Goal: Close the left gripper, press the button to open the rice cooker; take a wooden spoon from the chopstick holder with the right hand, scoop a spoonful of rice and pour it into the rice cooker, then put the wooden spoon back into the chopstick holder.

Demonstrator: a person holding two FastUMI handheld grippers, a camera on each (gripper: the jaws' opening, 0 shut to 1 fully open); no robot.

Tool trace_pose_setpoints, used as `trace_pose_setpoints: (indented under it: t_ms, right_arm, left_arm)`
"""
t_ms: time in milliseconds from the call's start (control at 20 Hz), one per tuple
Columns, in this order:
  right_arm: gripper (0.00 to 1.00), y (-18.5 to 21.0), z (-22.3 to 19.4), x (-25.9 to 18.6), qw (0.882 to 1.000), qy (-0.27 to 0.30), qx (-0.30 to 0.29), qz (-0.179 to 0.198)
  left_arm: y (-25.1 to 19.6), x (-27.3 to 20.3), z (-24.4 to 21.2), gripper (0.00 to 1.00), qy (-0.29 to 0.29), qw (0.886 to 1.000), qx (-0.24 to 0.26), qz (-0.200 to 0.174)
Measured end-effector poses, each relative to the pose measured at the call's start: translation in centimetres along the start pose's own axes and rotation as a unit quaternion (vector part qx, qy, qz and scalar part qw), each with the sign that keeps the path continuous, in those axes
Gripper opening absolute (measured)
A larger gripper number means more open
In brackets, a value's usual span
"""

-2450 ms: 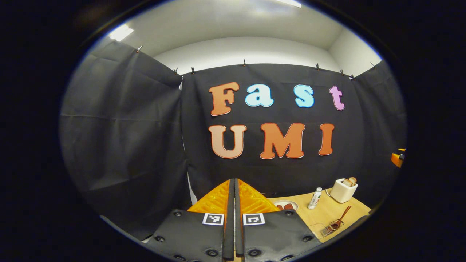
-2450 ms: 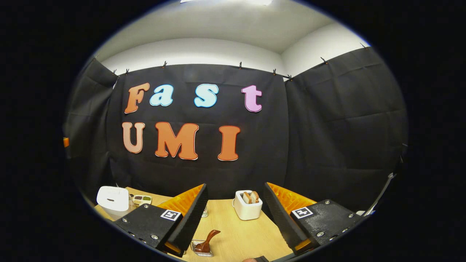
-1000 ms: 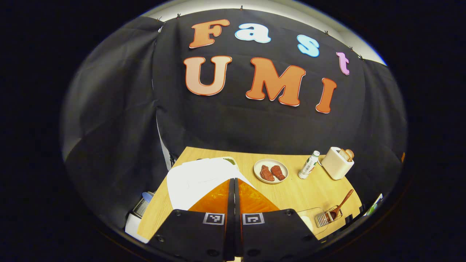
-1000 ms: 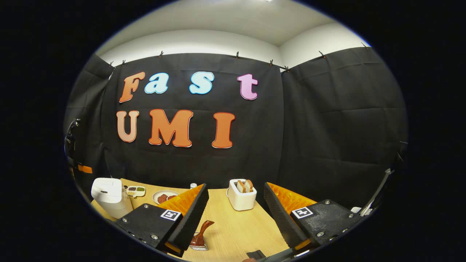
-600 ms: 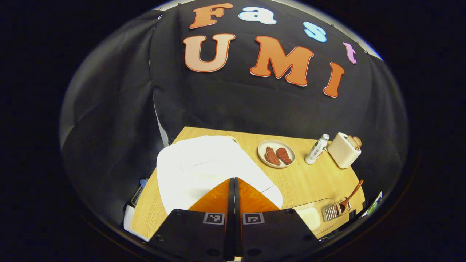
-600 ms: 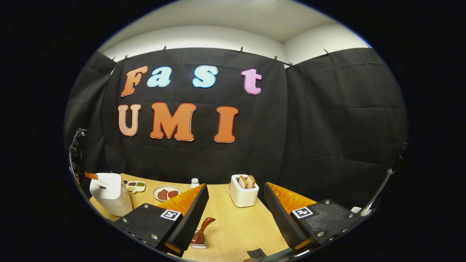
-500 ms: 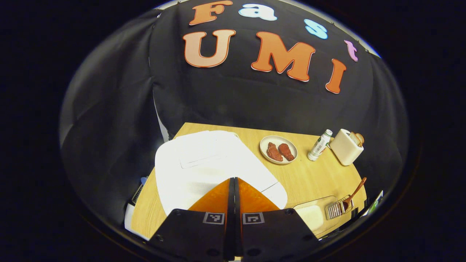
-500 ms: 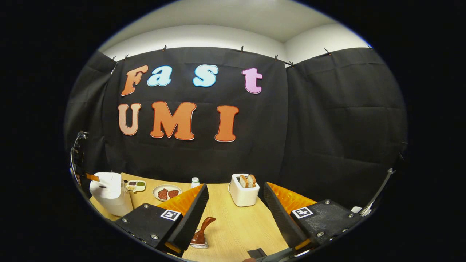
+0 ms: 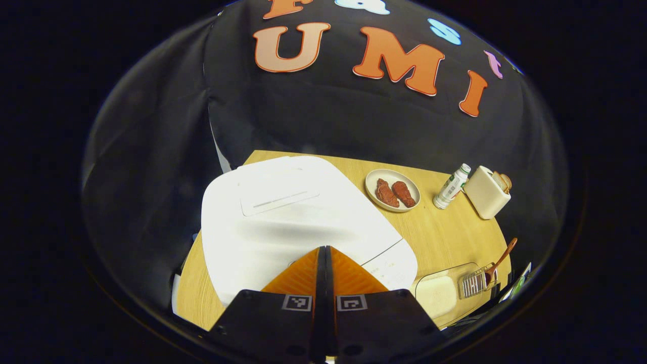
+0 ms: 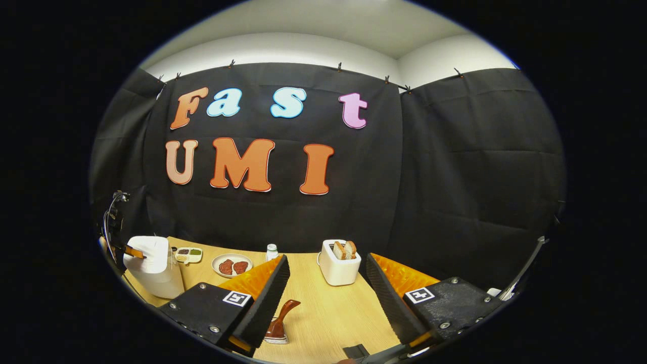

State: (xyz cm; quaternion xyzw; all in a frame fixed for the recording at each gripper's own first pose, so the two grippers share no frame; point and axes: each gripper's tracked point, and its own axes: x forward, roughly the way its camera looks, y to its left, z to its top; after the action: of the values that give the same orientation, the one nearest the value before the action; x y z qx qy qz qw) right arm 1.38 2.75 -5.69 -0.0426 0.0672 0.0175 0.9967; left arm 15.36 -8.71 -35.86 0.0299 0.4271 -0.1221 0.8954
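Your left gripper (image 9: 324, 253) is clenched with nothing between its fingers, tips over the closed cooker (image 9: 283, 217). Your right gripper (image 10: 326, 283) gapes wide — the spoon (image 10: 279, 318) stands in its holder (image 10: 275, 337) between the fingers.

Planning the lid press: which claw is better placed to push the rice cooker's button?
Left. The left claw is shut and sits right over the rice cooker; the right claw is open, far from it.

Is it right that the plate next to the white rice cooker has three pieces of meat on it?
Not quite. The plate beside the rice cooker holds two pieces of meat, not three. The left gripper view shows them lying side by side.
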Motion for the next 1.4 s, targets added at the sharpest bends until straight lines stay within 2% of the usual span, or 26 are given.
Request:
trace_pose_setpoints:
  t_ms: [150,450,650,750,850,1000,1150,1250,1400]
  right_arm:
    - [0.95,0.5,-0.2,0.1,1.0,0.001,0.003,0.004]
    - [0.95,0.9,-0.7,-0.1,1.0,0.005,0.011,0.013]
    - [0.95,0.7,-0.5,-0.2,1.0,0.001,0.02,0.015]
    - [0.95,0.9,-0.4,-0.3,1.0,0.0,0.023,0.017]
    - [0.95,0.9,-0.2,-0.6,1.0,-0.003,0.024,0.018]
    - [0.95,0.6,0.2,-1.0,1.0,-0.009,0.021,0.017]
    - [0.95,0.5,0.7,-1.0,0.999,-0.014,0.024,0.016]
    - [0.95,0.3,0.9,-0.8,0.999,-0.016,0.026,0.017]
    - [0.95,0.6,1.1,-0.7,0.999,-0.02,0.032,0.019]
  left_arm:
    - [0.1,0.2,-1.0,0.06,0.022,1.0,-0.007,-0.006]
    - [0.1,-0.1,0.0,0.04,0.002,1.0,-0.008,-0.008]
    - [0.3,-2.3,4.4,0.04,-0.058,0.998,-0.016,-0.002]
    - [1.0,-4.6,7.4,0.05,-0.097,0.995,-0.016,0.014]
    - [1.8,-8.6,10.8,0.04,-0.148,0.988,-0.014,0.03]
    - [0.8,-15.0,13.7,0.04,-0.216,0.976,-0.007,0.029]
    - [-0.8,-22.1,15.7,0.03,-0.297,0.954,0.015,0.033]
    - [-1.2,-25.7,16.0,0.04,-0.327,0.944,0.031,0.038]
    - [-1.3,-29.3,16.6,0.03,-0.348,0.935,0.04,0.054]
